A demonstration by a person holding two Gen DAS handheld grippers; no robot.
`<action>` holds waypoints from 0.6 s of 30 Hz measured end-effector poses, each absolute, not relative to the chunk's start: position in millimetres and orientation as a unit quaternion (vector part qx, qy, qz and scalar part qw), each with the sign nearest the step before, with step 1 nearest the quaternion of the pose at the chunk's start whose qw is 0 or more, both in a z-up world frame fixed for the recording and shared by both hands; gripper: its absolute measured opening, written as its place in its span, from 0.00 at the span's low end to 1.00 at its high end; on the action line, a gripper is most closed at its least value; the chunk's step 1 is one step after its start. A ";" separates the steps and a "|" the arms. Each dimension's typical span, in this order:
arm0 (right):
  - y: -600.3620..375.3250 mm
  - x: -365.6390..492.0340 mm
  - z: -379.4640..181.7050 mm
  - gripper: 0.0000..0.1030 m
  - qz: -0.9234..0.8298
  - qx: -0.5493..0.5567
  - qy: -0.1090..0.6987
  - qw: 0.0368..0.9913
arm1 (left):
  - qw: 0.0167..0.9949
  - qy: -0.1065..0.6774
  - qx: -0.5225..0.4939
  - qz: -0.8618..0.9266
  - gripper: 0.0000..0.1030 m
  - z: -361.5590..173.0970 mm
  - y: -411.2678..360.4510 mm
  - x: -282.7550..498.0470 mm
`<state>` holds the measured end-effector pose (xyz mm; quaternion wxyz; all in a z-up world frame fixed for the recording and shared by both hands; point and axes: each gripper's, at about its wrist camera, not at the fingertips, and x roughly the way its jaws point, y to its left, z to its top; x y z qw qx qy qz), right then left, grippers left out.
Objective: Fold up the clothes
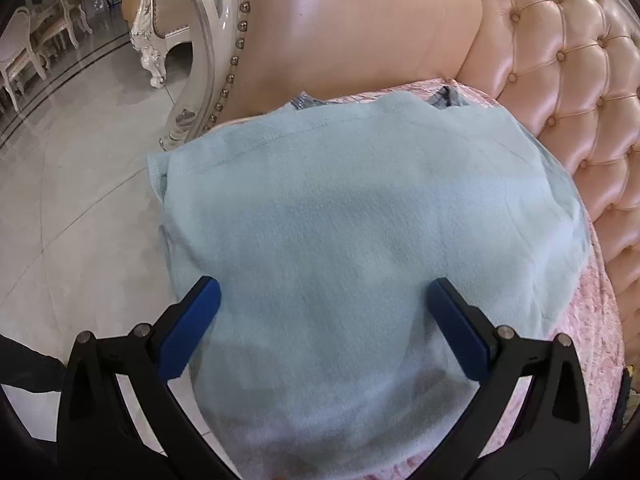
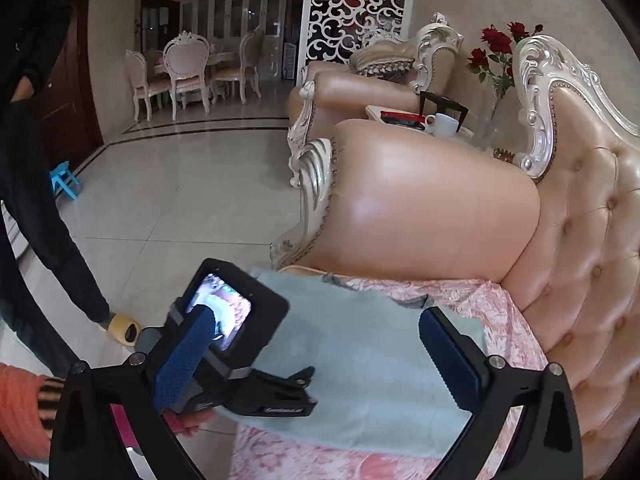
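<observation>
Left gripper point(image 1: 324, 300): hovered low over the folded cloth, blue-padded fingers point(image 1: 192, 328) spread wide apart, nothing between them; released
Right gripper point(image 2: 316, 344): held higher and further back, jaws likewise wide apart and empty; its left finger point(image 2: 184, 360) overlapped the other tool's camera in view
Left tool seen from the right wrist: a black camera body point(image 2: 230, 320) with a lit screen, carried over the near edge of the cloth
Hand: an orange sleeve point(image 2: 20, 408) with a striped cuff showed at the lower left of the right wrist view; whether it touched the cloth could not be told
Garment: a pale blue garment point(image 1: 352, 240) lay flat in a folded, roughly rectangular shape on the seat, its left edge hanging just past the seat front; a scrap of blue-grey cloth point(image 1: 448, 98) peeked out at its far edge
Seat cover: pink patterned cover point(image 2: 472, 300) under the garment
Sofa: peach leather armrest point(image 2: 420, 208) beyond the garment, tufted backrest point(image 1: 580, 92) to the right, carved silver-white trim
Side table: a white cup point(image 2: 444, 124) and red roses point(image 2: 496, 48) in a glass vase
Person: a dark-trousered leg point(image 2: 52, 248) and a yellow slipper point(image 2: 122, 326) on the pale tiled floor point(image 2: 180, 188)
Far room: white dining chairs point(image 2: 188, 72) at a table; a blue stool point(image 2: 64, 180)
</observation>
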<state>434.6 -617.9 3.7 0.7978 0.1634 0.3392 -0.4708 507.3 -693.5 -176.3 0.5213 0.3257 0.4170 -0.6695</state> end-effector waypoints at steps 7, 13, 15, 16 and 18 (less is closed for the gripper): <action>-536.8 327.2 -3.4 1.00 -0.537 0.223 0.282 0.763 | 0.547 0.296 0.291 -0.727 1.00 -114.4 -626.8 505.2; -491.4 259.6 -30.6 1.00 -0.578 0.300 0.198 0.733 | 0.640 0.130 0.275 -0.706 1.00 -50.9 -555.6 483.0; -486.3 246.5 -43.1 1.00 -0.587 0.326 0.172 0.721 | 0.649 0.107 0.282 -0.699 1.00 -39.4 -542.3 475.8; -485.6 241.9 -48.6 1.00 -0.592 0.338 0.162 0.714 | 0.636 0.112 0.280 -0.710 1.00 -34.9 -538.8 474.5; -485.9 238.9 -57.5 1.00 -0.608 0.350 0.151 0.696 | 0.593 0.148 0.269 -0.744 1.00 -28.6 -534.4 476.2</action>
